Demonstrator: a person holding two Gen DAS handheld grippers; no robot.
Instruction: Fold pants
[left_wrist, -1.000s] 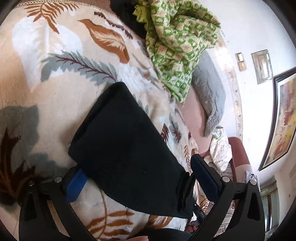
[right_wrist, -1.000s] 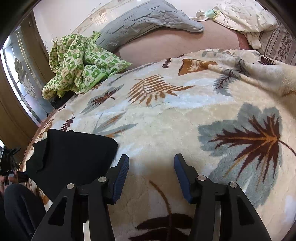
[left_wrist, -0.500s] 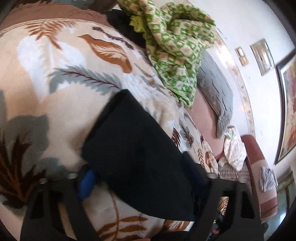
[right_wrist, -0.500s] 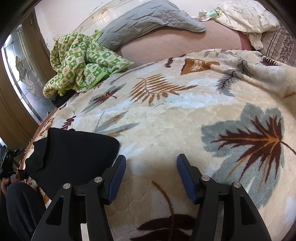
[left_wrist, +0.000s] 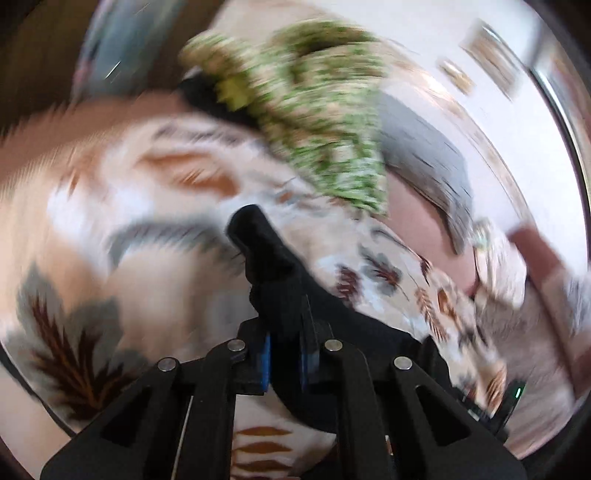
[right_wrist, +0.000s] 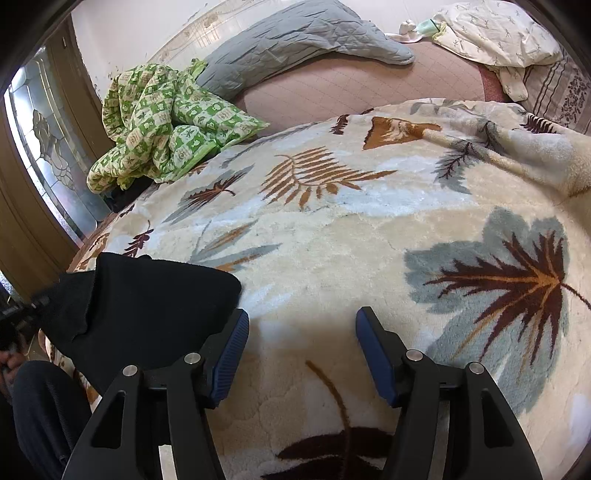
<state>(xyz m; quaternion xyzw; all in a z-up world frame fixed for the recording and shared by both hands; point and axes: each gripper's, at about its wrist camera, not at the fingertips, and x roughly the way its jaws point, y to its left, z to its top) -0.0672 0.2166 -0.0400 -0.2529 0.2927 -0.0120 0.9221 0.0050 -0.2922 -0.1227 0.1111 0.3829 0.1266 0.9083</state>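
The black pants (right_wrist: 147, 306) lie folded near the left edge of a leaf-patterned blanket (right_wrist: 369, 229). In the blurred left wrist view, my left gripper (left_wrist: 285, 354) is shut on a bunched edge of the black pants (left_wrist: 269, 266), and the cloth rises out of the jaws toward the camera's far side. In the right wrist view, my right gripper (right_wrist: 301, 354) hovers open over bare blanket just right of the pants, with nothing between its blue pads (right_wrist: 231, 354).
A crumpled green checked quilt (right_wrist: 162, 125) and a grey quilted cover (right_wrist: 295, 40) lie at the back of the bed. A white patterned pillow (right_wrist: 495, 33) is at the far right. A person's dark-clothed leg (right_wrist: 37, 413) shows at lower left.
My left gripper closed from wide open onto the pants' edge and rose with it while rolling; the view has blurred. The right gripper stayed where it was, jaws slightly wider.
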